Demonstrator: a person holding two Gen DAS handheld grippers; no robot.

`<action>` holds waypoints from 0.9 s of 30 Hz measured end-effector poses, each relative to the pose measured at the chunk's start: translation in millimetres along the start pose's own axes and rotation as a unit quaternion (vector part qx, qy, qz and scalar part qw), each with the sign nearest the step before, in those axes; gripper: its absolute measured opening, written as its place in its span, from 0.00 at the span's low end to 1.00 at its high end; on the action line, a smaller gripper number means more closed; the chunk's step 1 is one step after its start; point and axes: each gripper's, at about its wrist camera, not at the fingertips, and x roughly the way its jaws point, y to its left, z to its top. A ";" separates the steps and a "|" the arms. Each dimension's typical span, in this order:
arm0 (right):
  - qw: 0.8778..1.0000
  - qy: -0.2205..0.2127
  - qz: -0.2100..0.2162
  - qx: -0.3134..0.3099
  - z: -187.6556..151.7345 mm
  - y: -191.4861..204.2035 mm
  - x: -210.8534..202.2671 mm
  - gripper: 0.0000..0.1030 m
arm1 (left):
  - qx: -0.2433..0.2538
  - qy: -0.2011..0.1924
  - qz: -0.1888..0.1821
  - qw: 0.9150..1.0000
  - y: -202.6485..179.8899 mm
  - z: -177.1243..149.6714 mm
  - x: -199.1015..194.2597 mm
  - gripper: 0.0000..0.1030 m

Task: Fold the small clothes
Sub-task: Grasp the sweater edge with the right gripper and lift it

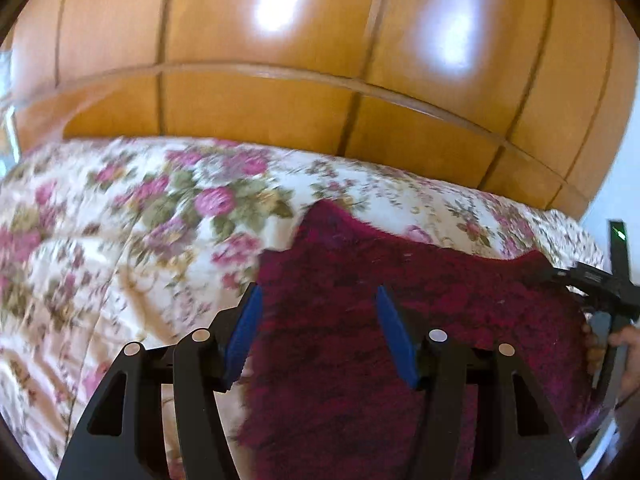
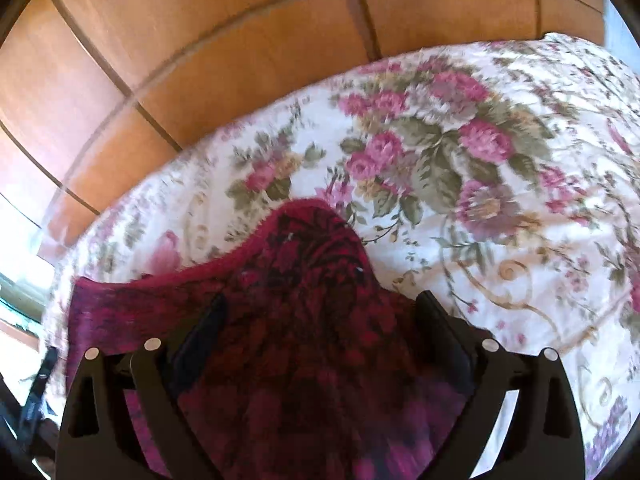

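Observation:
A dark red fuzzy knit garment (image 1: 400, 280) lies on the floral bedspread (image 1: 120, 220). My left gripper (image 1: 318, 296) has blue pads (image 1: 248, 320) spread wide open over the garment's left part, with cloth between the jaws. My right gripper (image 2: 320, 304) has black fingers (image 2: 208, 328) wide open too, and the garment (image 2: 312, 272) bulges up between them. The right gripper also shows at the right edge of the left wrist view (image 1: 596, 284), by the garment's right end. Whether either gripper touches the cloth is unclear.
A wooden wardrobe with panelled doors (image 1: 300, 80) stands right behind the bed. The floral bedspread (image 2: 480, 180) stretches out around the garment. A bright window area shows at the left edge of the right wrist view (image 2: 16, 280).

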 end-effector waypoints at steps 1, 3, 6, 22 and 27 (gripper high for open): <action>1.000 -0.006 0.002 0.000 -1.8 -0.2 -7.7 0.92 | -0.012 0.006 -0.006 1.000 10.6 -1.1 -1.4 0.56; 1.000 -0.018 0.002 -0.002 -7.4 -1.4 -22.8 0.92 | -0.027 0.014 -0.005 1.000 26.1 -4.9 -3.8 0.56; 1.000 -0.024 -0.007 0.001 -17.7 -8.2 -35.7 0.91 | -0.062 0.033 -0.034 0.997 48.6 -10.0 -1.0 0.56; 0.996 -0.021 -0.073 -0.053 -31.7 -6.0 6.7 0.23 | -0.034 0.093 -0.033 0.995 27.2 -23.1 32.1 0.13; 0.997 -0.024 -0.056 -0.037 -30.4 -11.8 4.5 0.26 | 0.001 0.060 0.025 0.998 12.8 -18.6 8.9 0.20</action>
